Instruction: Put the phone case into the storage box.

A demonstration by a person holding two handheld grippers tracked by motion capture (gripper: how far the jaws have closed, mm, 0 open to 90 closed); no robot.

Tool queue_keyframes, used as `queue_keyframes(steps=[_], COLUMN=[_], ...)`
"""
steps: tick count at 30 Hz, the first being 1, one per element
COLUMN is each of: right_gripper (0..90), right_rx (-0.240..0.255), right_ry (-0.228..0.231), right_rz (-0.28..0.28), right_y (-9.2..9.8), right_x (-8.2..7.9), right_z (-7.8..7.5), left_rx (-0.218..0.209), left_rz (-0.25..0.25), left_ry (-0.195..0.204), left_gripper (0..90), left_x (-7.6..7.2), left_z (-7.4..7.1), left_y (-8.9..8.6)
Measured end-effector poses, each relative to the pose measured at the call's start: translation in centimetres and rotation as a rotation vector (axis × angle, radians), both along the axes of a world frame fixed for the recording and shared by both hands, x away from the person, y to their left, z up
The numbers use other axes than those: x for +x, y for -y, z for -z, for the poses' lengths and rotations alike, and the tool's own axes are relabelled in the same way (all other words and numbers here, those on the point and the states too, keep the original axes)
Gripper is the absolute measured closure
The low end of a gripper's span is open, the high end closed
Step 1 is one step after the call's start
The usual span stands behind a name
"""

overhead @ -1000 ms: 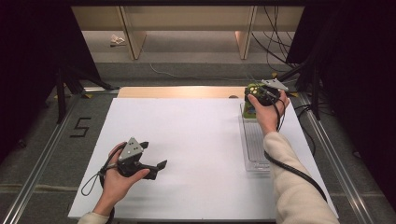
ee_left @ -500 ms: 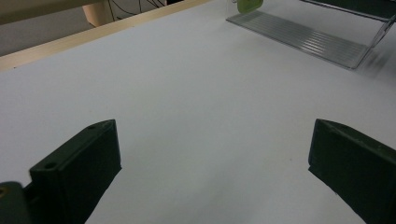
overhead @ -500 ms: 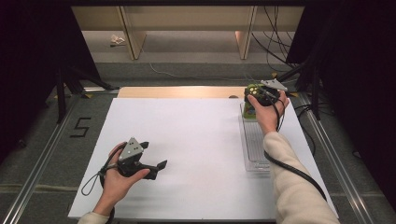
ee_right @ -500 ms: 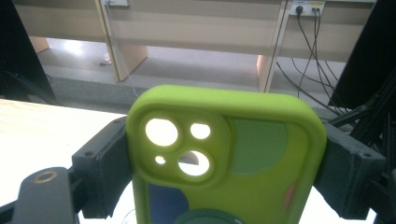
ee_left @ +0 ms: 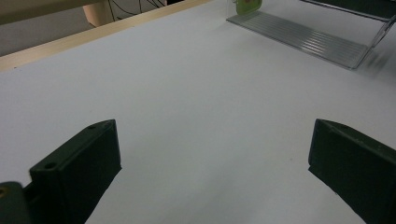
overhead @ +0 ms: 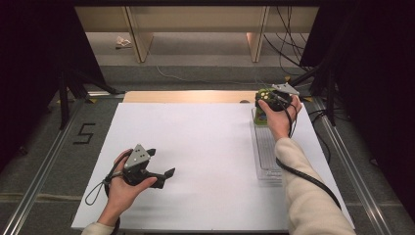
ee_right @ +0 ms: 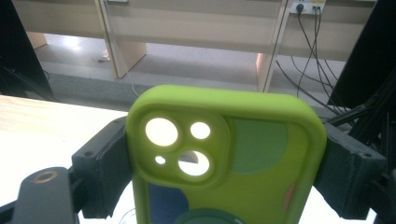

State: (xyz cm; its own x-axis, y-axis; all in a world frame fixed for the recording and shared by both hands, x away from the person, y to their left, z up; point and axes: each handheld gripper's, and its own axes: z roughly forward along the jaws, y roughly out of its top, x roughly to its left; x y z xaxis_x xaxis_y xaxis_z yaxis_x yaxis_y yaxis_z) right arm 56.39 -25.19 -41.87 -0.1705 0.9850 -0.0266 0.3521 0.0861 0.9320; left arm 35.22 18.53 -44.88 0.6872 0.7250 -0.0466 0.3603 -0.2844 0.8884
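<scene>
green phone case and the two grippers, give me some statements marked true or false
1. The right gripper is shut on the green phone case. True.
2. The left gripper holds a pen. False: its jaws stand wide apart with nothing between them.
3. A clear ribbed tray lies at the table's right side. True.
4. The case has no camera openings. False: it has several round cutouts.
5. The left gripper hovers over the tray. False: it sits near the table's front left.

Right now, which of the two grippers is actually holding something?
The right gripper, at the table's far right: its fingers clamp a green phone case. The left gripper sits open over bare white table.
</scene>
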Motion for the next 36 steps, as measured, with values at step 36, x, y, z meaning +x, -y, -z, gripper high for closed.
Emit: queue_keyframes(steps=[36], right_gripper=[14.4], right_rx=[-0.028], right_ry=[0.000], right_rz=[-0.002], right_y=[-0.31], right_x=[0.48], right_z=[0.69], left_rx=[0.003], left_rz=[0.000], left_ry=[0.000], left_gripper=[1.8], left_x=[0.01], left_z=[0.02], left_y=[-0.02])
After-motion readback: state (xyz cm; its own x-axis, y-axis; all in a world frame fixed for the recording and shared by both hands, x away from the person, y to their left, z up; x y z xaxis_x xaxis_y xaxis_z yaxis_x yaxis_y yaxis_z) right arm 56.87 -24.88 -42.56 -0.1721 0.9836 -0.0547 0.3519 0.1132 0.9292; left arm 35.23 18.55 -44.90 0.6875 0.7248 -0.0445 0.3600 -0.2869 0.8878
